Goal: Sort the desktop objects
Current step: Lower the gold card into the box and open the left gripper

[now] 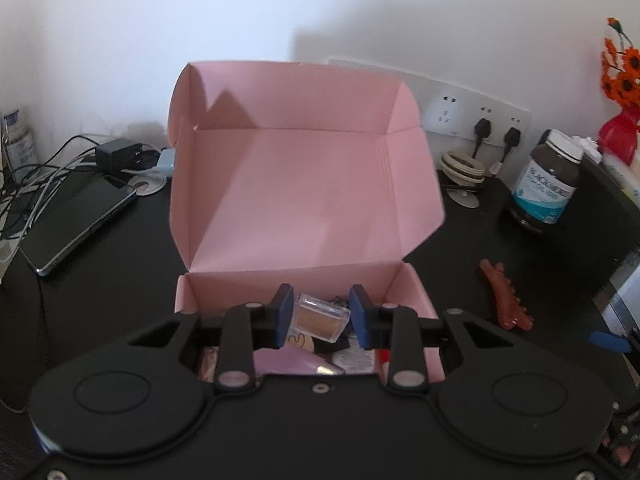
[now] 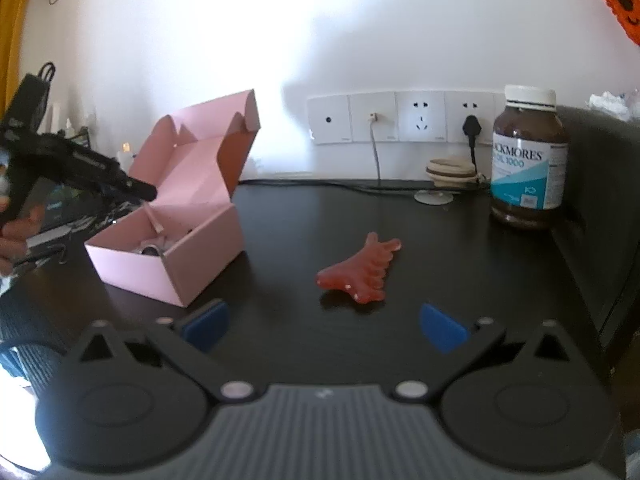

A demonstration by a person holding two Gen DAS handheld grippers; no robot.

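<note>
An open pink cardboard box [image 1: 304,184] stands on the black desk with its lid up; it also shows in the right wrist view [image 2: 176,240]. My left gripper [image 1: 320,314] hovers over the box, its jaws apart around a small clear case with a brown insert [image 1: 320,316]; gaps show on both sides, so the case seems to lie among several small items inside. A red-brown hair claw clip [image 2: 360,276] lies on the desk right of the box, also seen in the left wrist view [image 1: 506,296]. My right gripper [image 2: 324,326] is wide open and empty, just short of the clip.
A brown supplement bottle [image 2: 528,160] stands at the back right beside a dark box [image 2: 600,200]. Wall sockets [image 2: 400,118] with plugs and a coiled cable [image 2: 450,172] are behind. A phone [image 1: 80,224], charger and cables [image 1: 116,154] lie left of the box. Orange flowers [image 1: 624,76] stand far right.
</note>
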